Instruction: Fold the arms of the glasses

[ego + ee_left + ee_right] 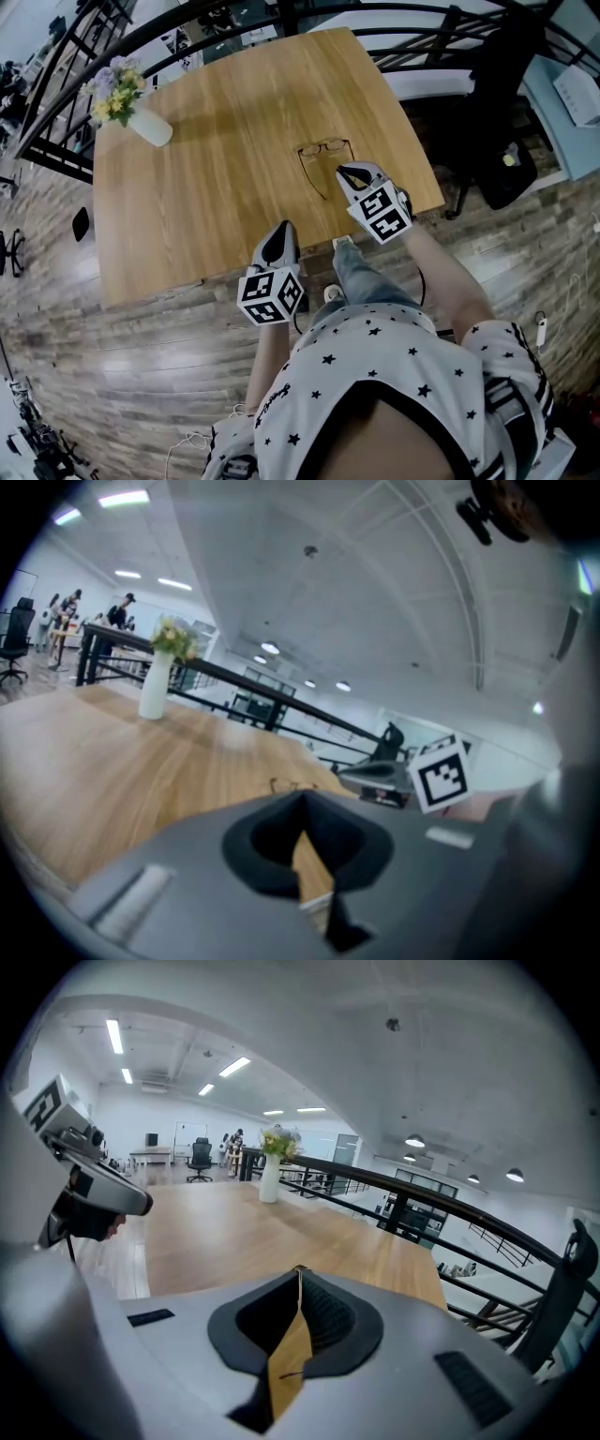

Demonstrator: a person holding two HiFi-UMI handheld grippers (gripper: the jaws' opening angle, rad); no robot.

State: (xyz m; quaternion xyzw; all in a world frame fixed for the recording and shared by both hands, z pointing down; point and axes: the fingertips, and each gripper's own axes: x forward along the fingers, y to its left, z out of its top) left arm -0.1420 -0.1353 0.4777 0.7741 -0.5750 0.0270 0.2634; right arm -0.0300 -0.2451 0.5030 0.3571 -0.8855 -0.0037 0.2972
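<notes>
The thin-framed glasses (pixel 323 147) lie on the wooden table (pixel 216 178), lenses away from me and both arms spread open toward me. My right gripper (pixel 341 170) is shut and empty. Its tip hovers by the right arm of the glasses, just short of the lenses. My left gripper (pixel 284 227) is also shut and empty, and sits nearer the table's front edge, to the left of the glasses. In the left gripper view the glasses (pixel 291 785) show small beyond the shut left gripper (pixel 302 797), with the right gripper (pixel 345 774) beside them. In the right gripper view the right gripper (pixel 299 1269) hides the glasses.
A white vase of flowers (pixel 141 117) stands at the table's far left corner. Black railings (pixel 234 19) run behind the table. A dark chair (pixel 502 141) stands at the right. The table's front edge (pixel 309 251) is just under my hands.
</notes>
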